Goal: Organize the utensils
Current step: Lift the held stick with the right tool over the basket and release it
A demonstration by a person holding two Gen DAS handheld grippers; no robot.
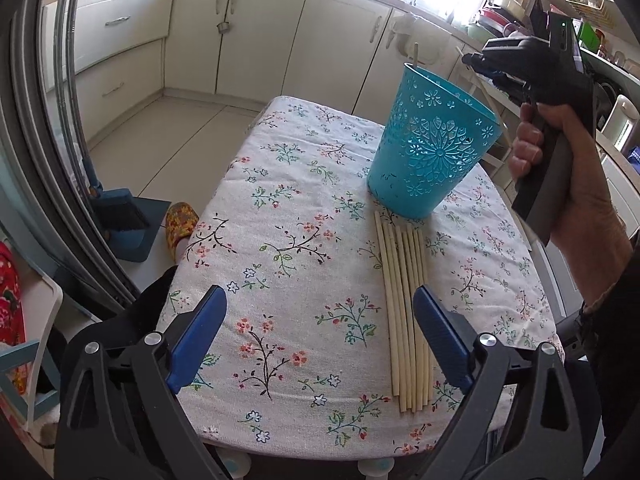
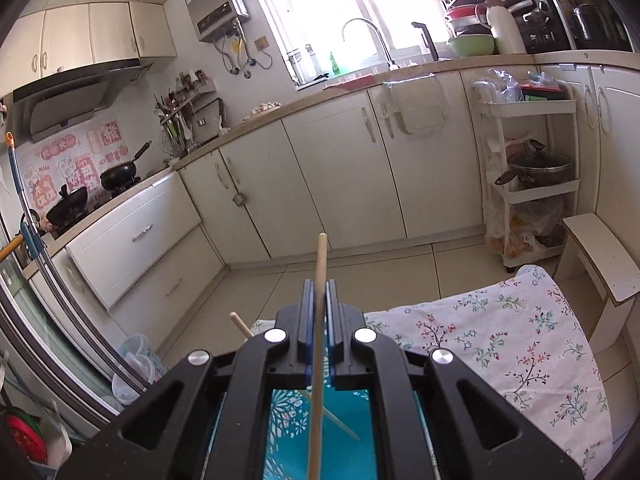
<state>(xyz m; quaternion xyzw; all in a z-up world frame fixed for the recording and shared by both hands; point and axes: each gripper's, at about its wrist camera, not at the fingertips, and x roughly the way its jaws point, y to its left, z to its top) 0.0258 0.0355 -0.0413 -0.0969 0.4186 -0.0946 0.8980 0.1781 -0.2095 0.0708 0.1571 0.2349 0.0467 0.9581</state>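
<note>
Left wrist cam is hovering low and close at the table's (image 1: 280,208) near edge, facing 12 o'clock toward the teal bucket (image 1: 432,148) at 1 o'clock. Right wrist cam is sitting right above that bucket (image 2: 280,432), facing the cabinets (image 2: 340,176). Both are sharing the bucket, floral tablecloth and cabinets

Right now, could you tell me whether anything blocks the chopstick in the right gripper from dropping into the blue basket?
Nothing visible does. The right gripper holds the chopstick above the blue basket, whose opening shows directly below; one chopstick already leans inside.
</note>
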